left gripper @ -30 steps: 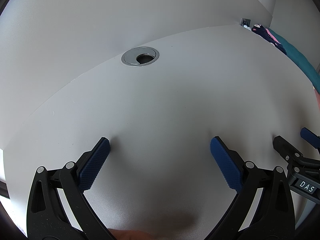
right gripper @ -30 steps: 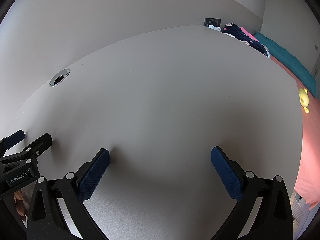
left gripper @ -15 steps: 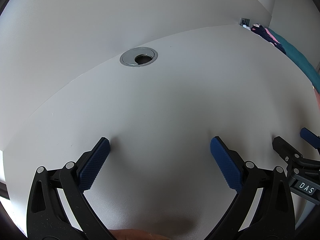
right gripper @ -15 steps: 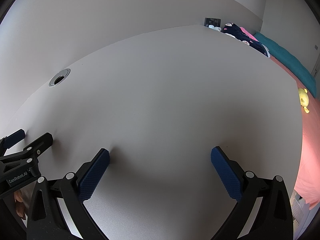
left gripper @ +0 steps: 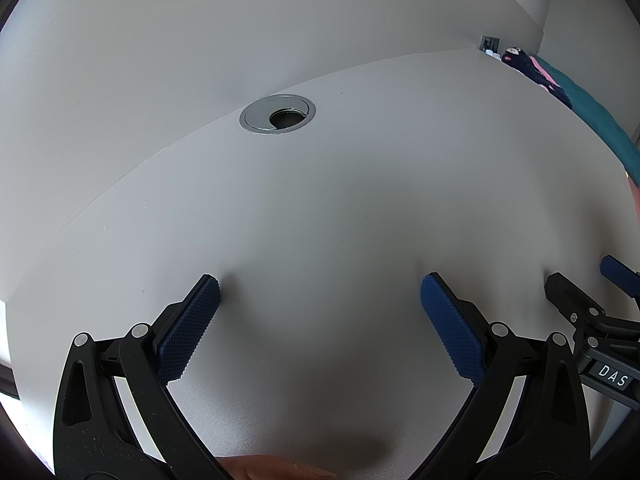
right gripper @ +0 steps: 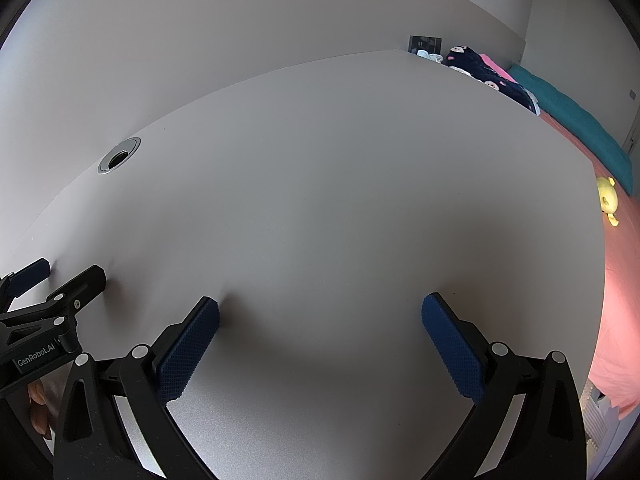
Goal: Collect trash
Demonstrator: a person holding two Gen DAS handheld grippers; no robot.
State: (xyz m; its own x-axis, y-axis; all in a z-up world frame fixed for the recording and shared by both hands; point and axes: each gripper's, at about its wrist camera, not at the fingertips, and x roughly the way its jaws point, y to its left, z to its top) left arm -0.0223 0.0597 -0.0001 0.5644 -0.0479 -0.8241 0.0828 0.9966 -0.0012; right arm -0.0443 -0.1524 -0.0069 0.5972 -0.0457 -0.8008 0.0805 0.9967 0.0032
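Both tongs rest low over a white desk [left gripper: 320,208], side by side. The left tongs [left gripper: 320,292] stand with jaws wide apart, blue ribbed pads [left gripper: 188,328] holding nothing; bare desk shows between them. The right tongs [right gripper: 320,316] likewise stand apart with nothing gripped, just beside the left tongs, whose tips appear at the left edge of the right wrist view. No trash can be made out between or near either pair, nor any bin; where the task's thing lies cannot be told.

Farther from the tongs, a round metal cable port [left gripper: 277,119] is set into the desk close to its far edge, against a plain wall [left gripper: 200,20]. Beyond the desk's far right corner lie a dark patterned cloth [right gripper: 486,74], a teal blanket [right gripper: 576,124] and a yellow toy [right gripper: 608,198] on a pink bed [right gripper: 616,280].
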